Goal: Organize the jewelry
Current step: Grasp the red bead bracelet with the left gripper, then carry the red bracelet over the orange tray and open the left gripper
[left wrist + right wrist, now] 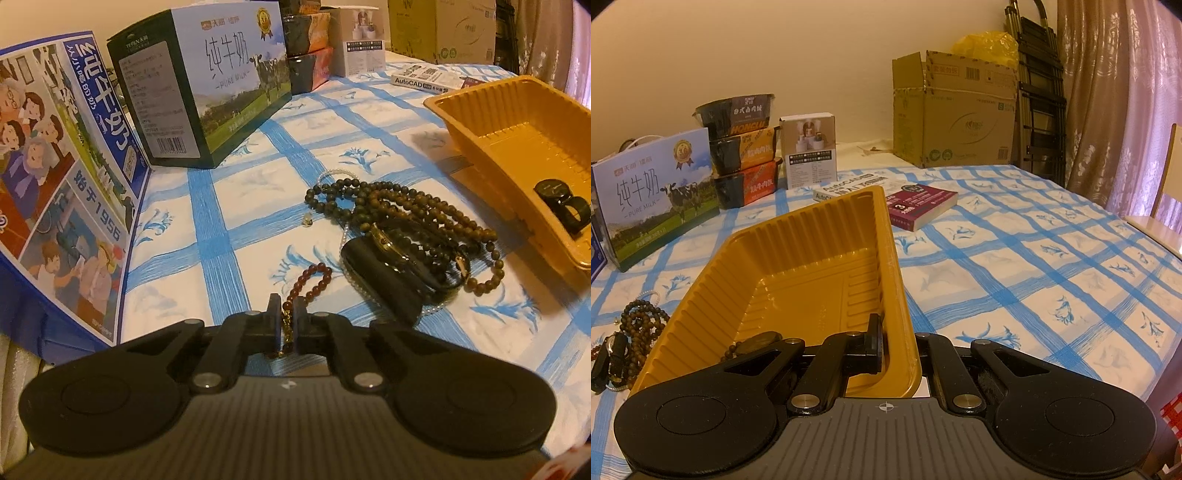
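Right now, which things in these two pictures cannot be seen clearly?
- Right wrist view: the right hand-held gripper clamps the yellow tray wall; that wall hides its outer finger.
- Left wrist view: the red bead bracelet clasp sits between the left hand-held gripper fingers, hidden.
- Watch dial: too small.

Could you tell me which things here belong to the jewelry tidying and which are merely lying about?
Job: red bead bracelet pinched by left gripper; bead pile with watch; yellow tray gripped by right gripper.
Lying about: milk carton, books, cardboard box.
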Demonstrator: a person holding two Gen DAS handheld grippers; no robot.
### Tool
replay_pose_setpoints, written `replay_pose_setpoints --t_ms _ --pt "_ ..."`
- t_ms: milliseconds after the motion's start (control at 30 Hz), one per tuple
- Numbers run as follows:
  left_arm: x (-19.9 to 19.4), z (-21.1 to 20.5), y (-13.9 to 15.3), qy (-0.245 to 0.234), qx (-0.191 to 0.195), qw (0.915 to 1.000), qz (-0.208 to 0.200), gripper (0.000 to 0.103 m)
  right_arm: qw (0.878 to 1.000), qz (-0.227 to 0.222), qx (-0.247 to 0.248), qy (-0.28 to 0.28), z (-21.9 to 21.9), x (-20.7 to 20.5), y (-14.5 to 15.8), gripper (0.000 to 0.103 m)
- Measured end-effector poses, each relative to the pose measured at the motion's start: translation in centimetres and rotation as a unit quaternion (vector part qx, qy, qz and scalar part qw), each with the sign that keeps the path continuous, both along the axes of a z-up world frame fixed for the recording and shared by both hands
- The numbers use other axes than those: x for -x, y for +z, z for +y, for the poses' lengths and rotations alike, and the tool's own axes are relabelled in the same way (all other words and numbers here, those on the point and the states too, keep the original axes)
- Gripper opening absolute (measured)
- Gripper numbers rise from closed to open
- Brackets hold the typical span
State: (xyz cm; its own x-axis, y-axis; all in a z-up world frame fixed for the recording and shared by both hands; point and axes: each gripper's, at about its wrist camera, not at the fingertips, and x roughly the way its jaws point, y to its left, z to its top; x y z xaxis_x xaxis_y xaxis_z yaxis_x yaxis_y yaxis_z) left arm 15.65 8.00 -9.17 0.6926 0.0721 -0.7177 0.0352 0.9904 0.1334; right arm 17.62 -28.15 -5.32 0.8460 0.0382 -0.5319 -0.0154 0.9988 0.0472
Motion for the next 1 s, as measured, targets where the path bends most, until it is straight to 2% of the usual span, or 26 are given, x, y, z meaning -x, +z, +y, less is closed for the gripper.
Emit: replay_pose_setpoints --t_ms 167,500,767,1000 --pt "1.2 -0.1 1.8 -0.002 0.011 0.9997 -0.020 0.005 1.000 0.000 0.000 0.000 -0.1 0.0 0.0 0.005" --pt "3.1 -0.9 7.5 -0.020 0.038 0.9962 -0.076 0.005 1.000 0.000 -0.001 0.000 0.0 0.0 0.0 0.005" --pt "3.2 -4.3 10.7 -0.073 0.075 0.9882 -0.112 0.005 1.000 0.000 -0.002 0.000 -0.1 0.0 0.0 0.005" --pt "1.8 -9.2 11.7 -0.139 0.125 0.9753 -0.118 0.005 1.000 -0.001 -0.006 0.001 0.0 0.0 -0.1 0.005"
